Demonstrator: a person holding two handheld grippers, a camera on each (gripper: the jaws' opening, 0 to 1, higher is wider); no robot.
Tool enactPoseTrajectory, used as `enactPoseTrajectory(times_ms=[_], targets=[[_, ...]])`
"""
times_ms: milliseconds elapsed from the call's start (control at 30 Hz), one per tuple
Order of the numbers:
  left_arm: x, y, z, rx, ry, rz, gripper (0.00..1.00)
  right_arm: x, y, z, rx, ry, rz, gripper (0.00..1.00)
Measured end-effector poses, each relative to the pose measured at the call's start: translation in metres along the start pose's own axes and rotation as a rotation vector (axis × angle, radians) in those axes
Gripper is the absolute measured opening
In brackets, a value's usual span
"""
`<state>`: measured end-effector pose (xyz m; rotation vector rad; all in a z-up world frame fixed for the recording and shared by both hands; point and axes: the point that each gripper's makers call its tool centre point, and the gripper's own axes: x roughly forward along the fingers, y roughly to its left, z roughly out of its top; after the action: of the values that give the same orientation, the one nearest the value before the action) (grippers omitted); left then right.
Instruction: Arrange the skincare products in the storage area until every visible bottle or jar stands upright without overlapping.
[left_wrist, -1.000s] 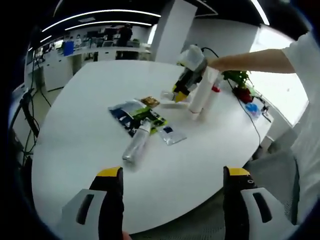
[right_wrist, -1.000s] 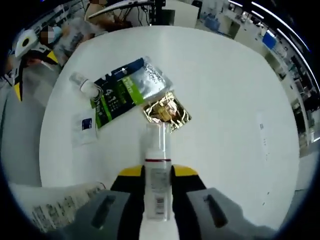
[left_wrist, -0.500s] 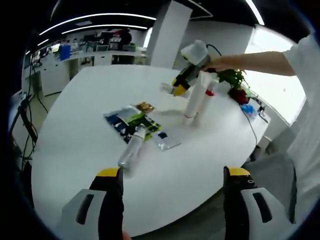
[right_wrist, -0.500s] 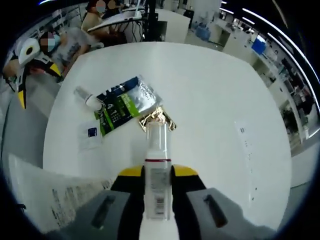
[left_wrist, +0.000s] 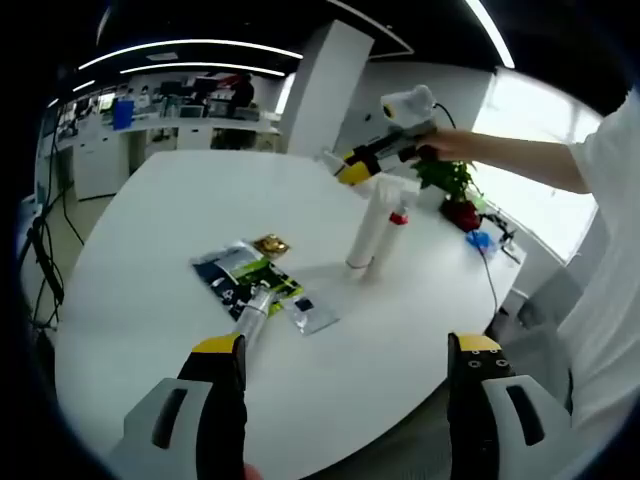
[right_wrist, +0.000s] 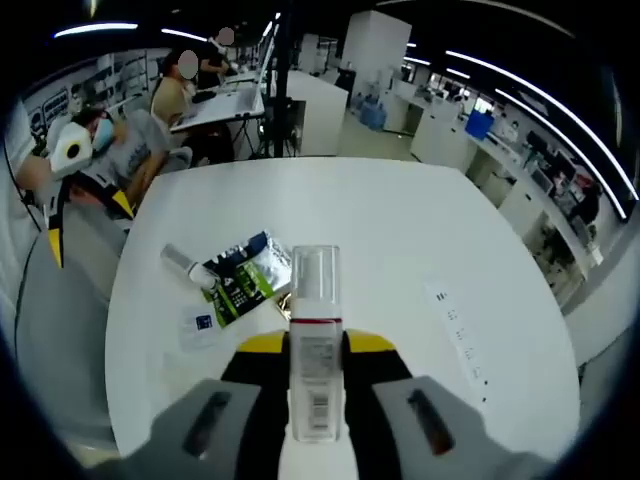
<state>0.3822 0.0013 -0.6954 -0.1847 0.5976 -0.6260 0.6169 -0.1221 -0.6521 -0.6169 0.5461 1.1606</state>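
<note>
So the right tool (right_wrist: 316, 400) was clamped on a clear-capped bottle (right_wrist: 315, 330), held up above the worktop (right_wrist: 430, 250), cap pointing away from the camera. From the left tool's (left_wrist: 345, 400) side you could see that same right tool up high and far ahead, well above two tall white tubes (left_wrist: 372, 228) standing close together. The left tool's jaws were wide apart with nothing in them.

Nearer the left tool, just ahead of its jaws, a small bottle (left_wrist: 252, 312) lay on its side, touching or overlapping a dark green pouch (left_wrist: 232, 275), with a gold sachet (left_wrist: 270, 245) just past it and a small clear sachet (left_wrist: 308, 312) beside it.

My take on the step: bring the held bottle down base-first onto bare worktop, near the tubes but not touching them, and keep it vertical before letting go. Its base looked narrow, so releasing while tilted could tip it. The lying bottle would probably need standing up after that.
</note>
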Motion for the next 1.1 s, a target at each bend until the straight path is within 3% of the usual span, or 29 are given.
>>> enactPoseTrajectory(times_ms=[367, 567, 767, 1100], targets=[[0.002, -0.016, 0.010, 0.029, -0.016, -0.047, 0.80, -0.049, 0.023, 0.047, 0.055, -0.197, -0.017, 0.19], [0.001, -0.023, 0.016, 0.035, -0.029, -0.071, 0.80, -0.069, 0.041, 0.071, 0.120, -0.321, 0.015, 0.19], [-0.001, -0.033, 0.022, 0.046, -0.039, -0.095, 0.80, -0.078, 0.063, 0.075, 0.160, -0.388, 0.048, 0.19], [-0.003, -0.055, 0.035, 0.062, -0.061, -0.161, 0.77, -0.080, 0.109, 0.062, 0.227, -0.439, 0.092, 0.19]])
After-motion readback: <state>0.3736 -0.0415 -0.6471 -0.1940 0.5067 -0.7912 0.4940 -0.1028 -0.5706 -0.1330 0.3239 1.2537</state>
